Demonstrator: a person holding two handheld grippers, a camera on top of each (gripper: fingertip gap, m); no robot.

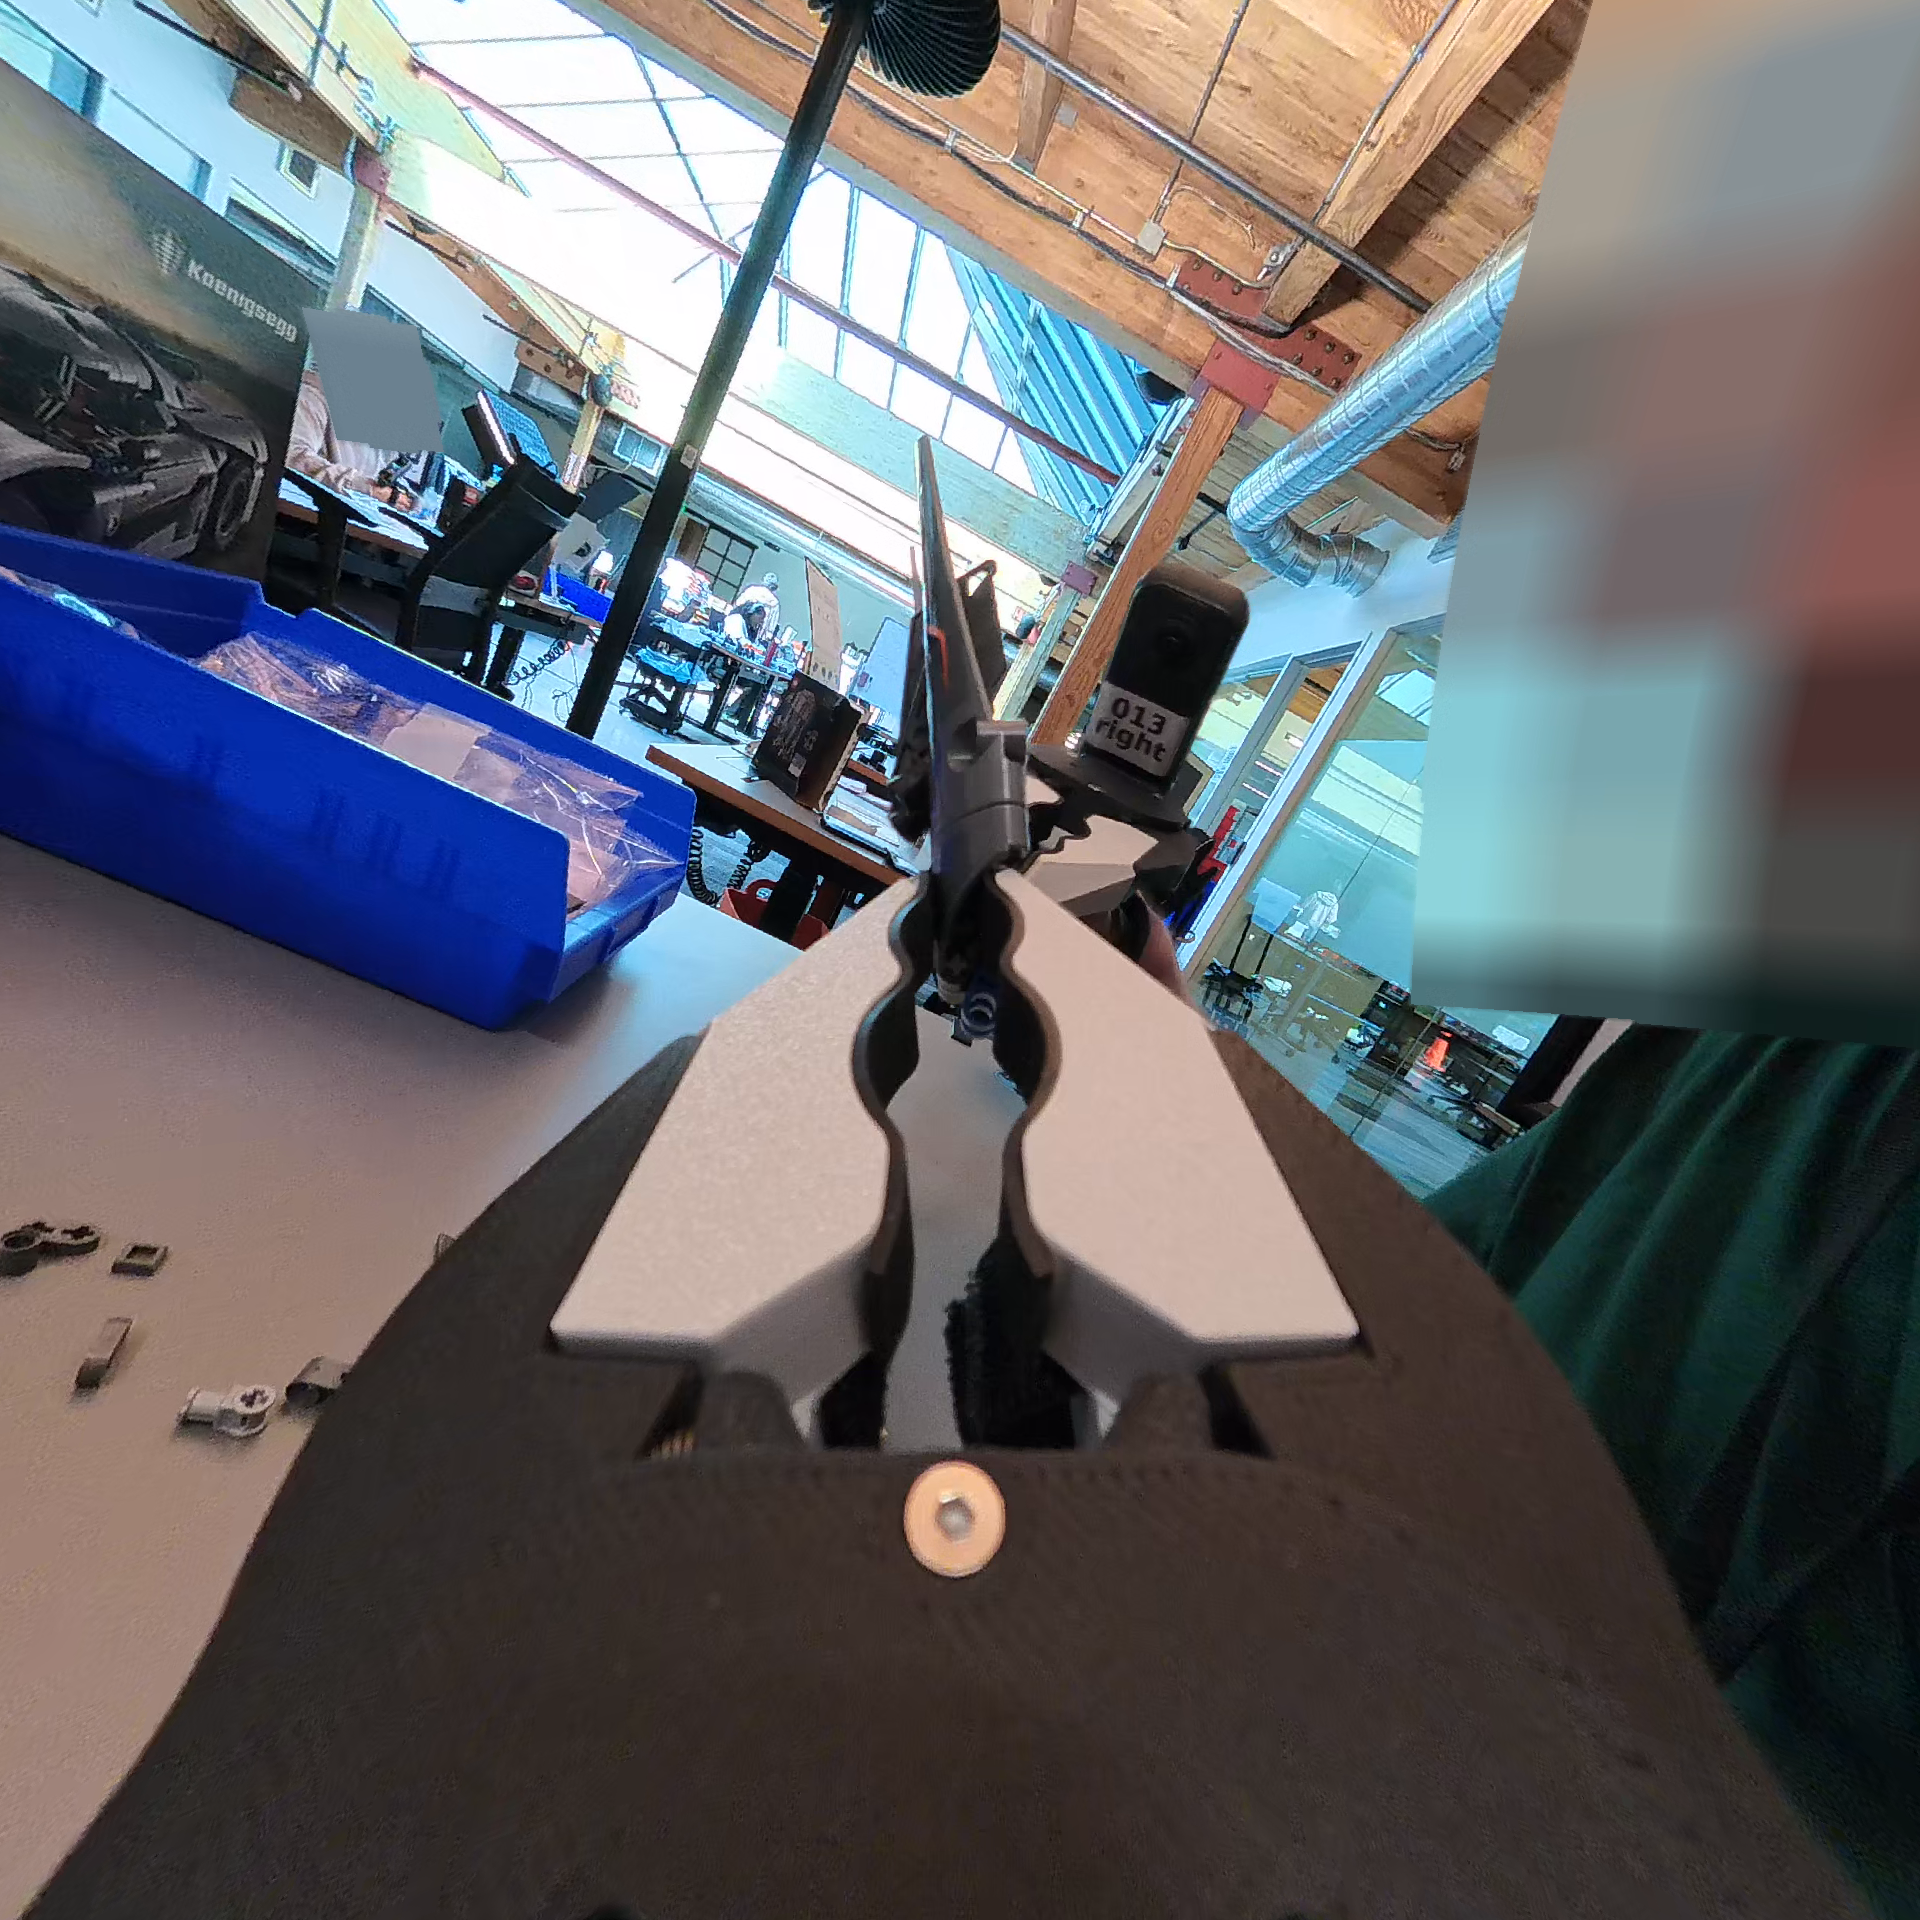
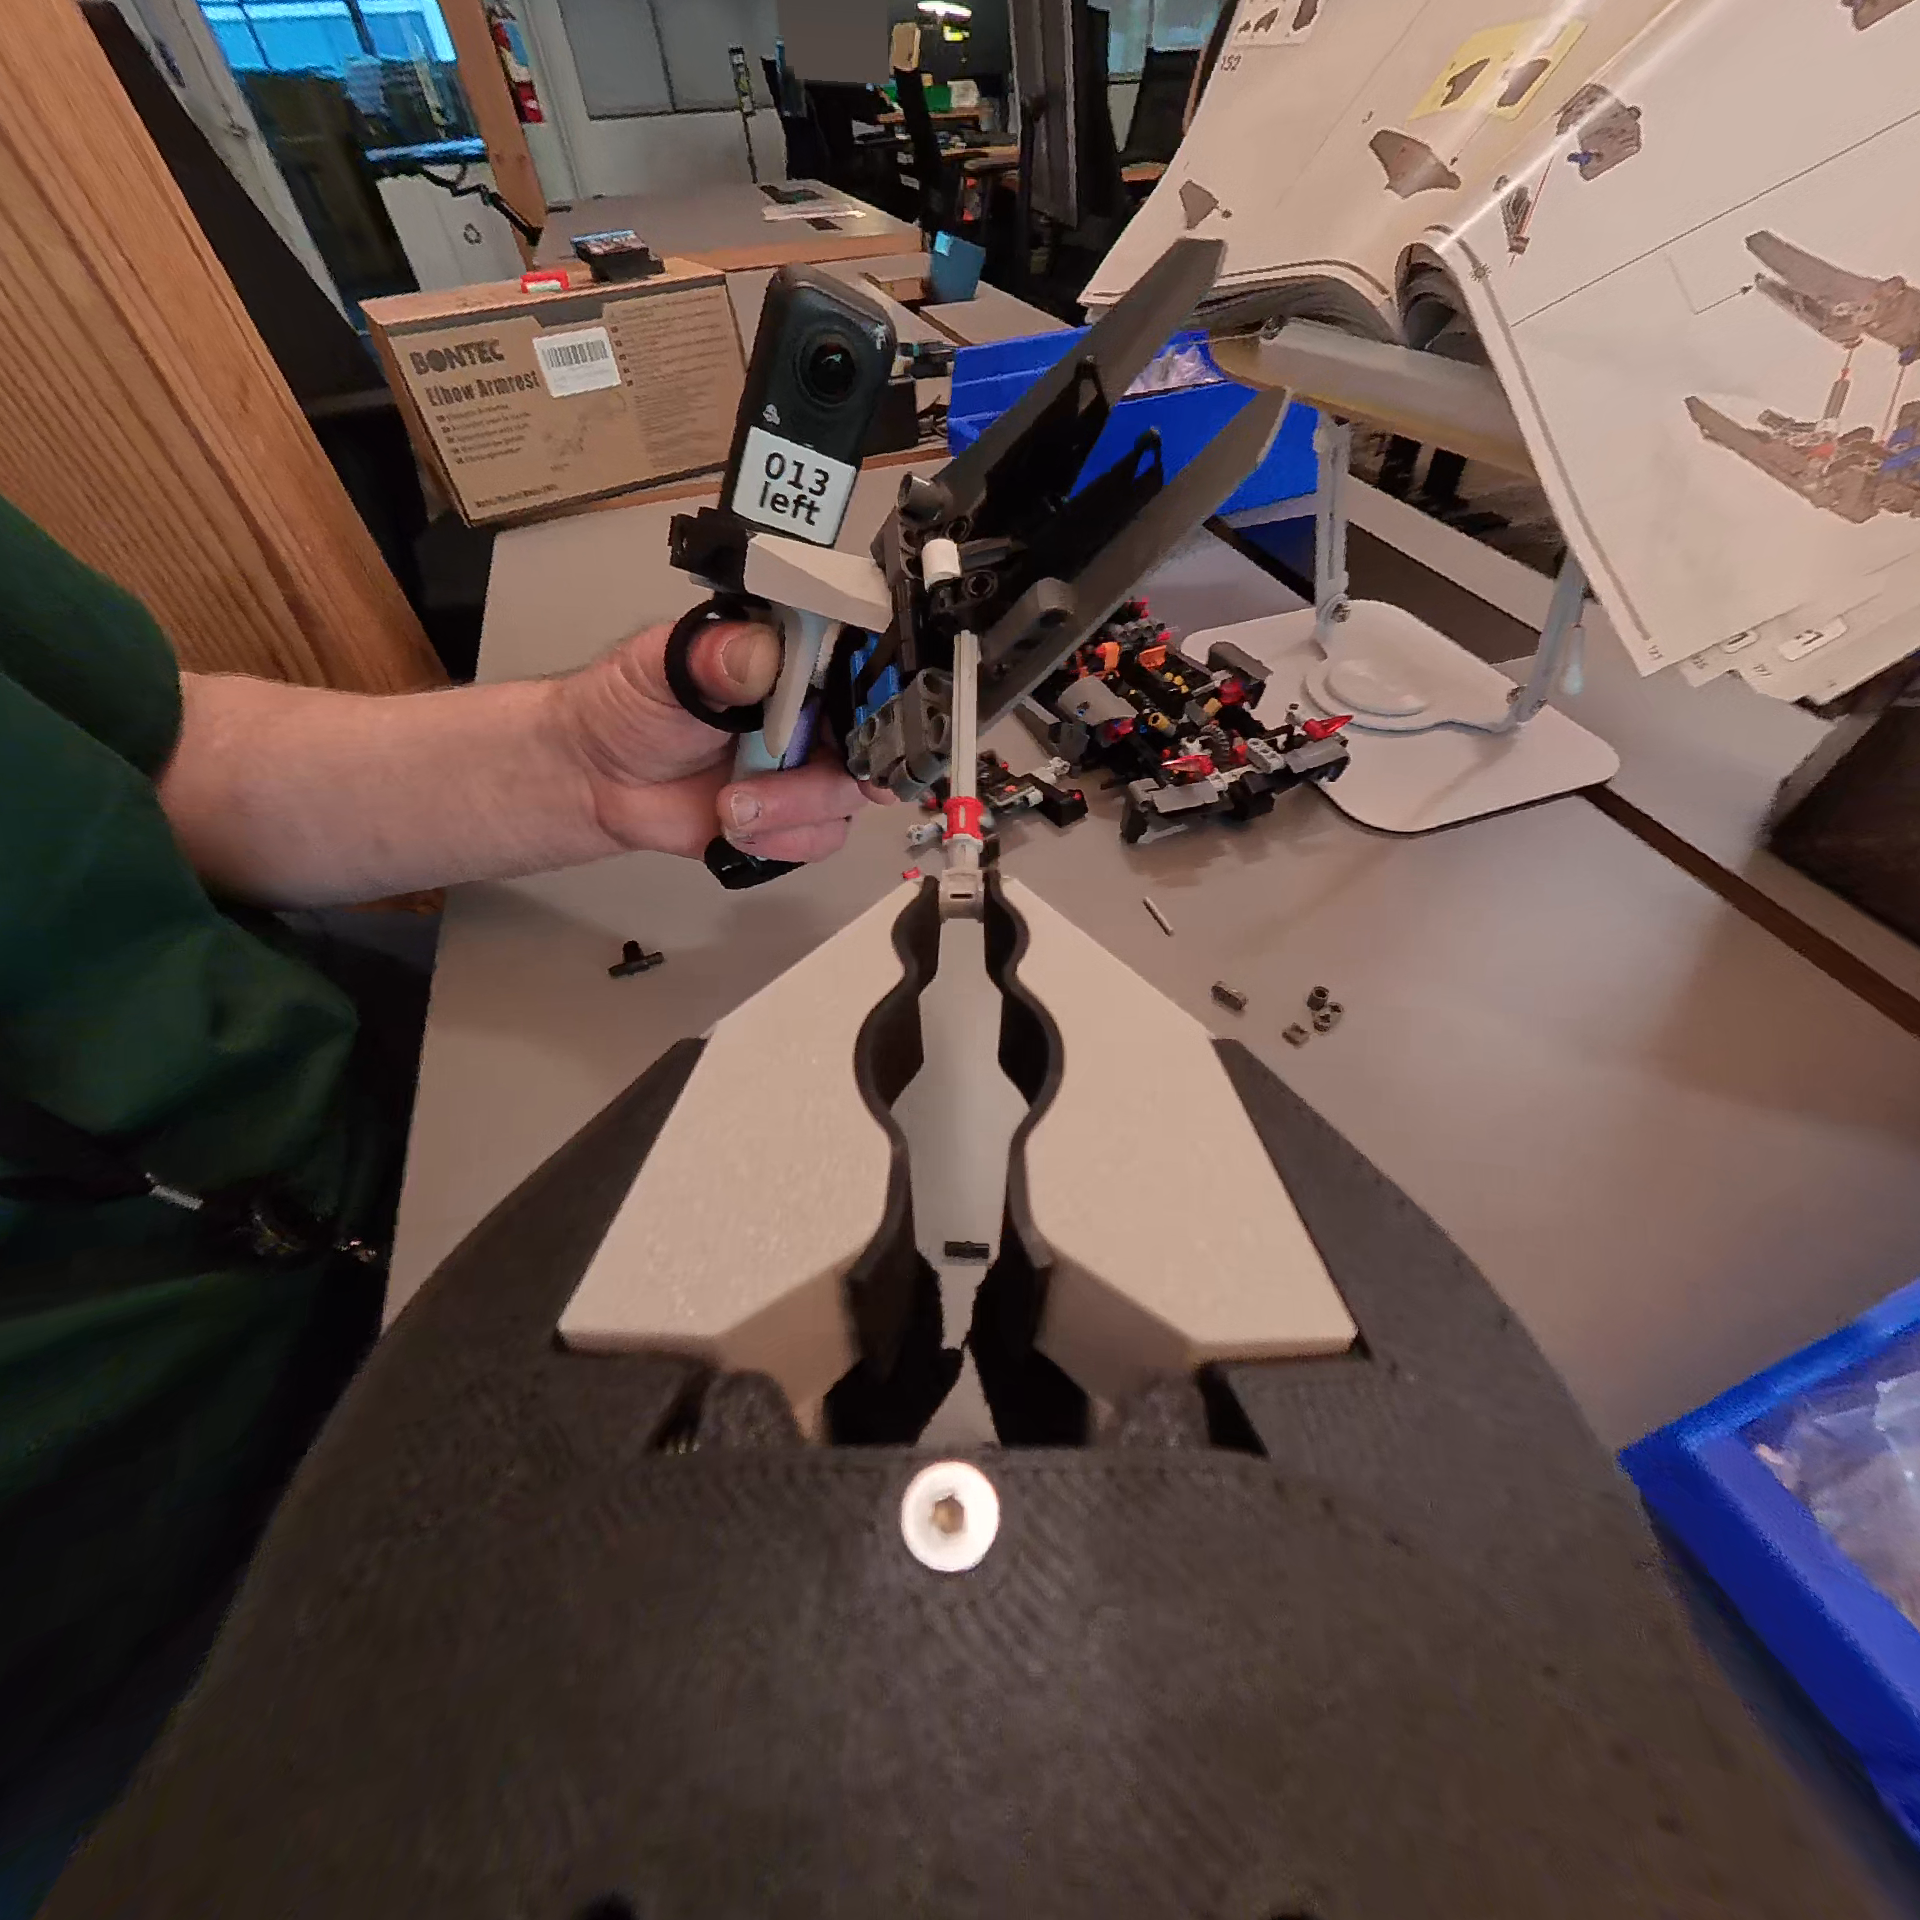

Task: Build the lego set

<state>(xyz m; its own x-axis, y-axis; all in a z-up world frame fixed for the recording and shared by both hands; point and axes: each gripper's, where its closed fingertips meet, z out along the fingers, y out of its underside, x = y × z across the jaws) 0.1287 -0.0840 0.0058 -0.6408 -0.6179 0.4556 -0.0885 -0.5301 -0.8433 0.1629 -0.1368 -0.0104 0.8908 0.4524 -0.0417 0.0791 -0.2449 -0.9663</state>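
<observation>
Behind the held wing assembly [image 2: 1039, 499], a chassis [image 2: 1195, 727] and blue bin [image 2: 1226, 416].

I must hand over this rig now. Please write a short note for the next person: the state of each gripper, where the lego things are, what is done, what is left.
Left gripper: shut on the dark winged sub-assembly, held in the air.
Right gripper: shut on the light grey connector at the near end of the thin axle that runs up into the sub-assembly.
Chassis lies on the table, beside the manual stand. Loose pieces lie nearer; bagged parts sit in the blue bin.
Done: chassis partly built, wing panels joined.
Left: seat the axle, mount the sub-assembly, likely onto the chassis.
</observation>
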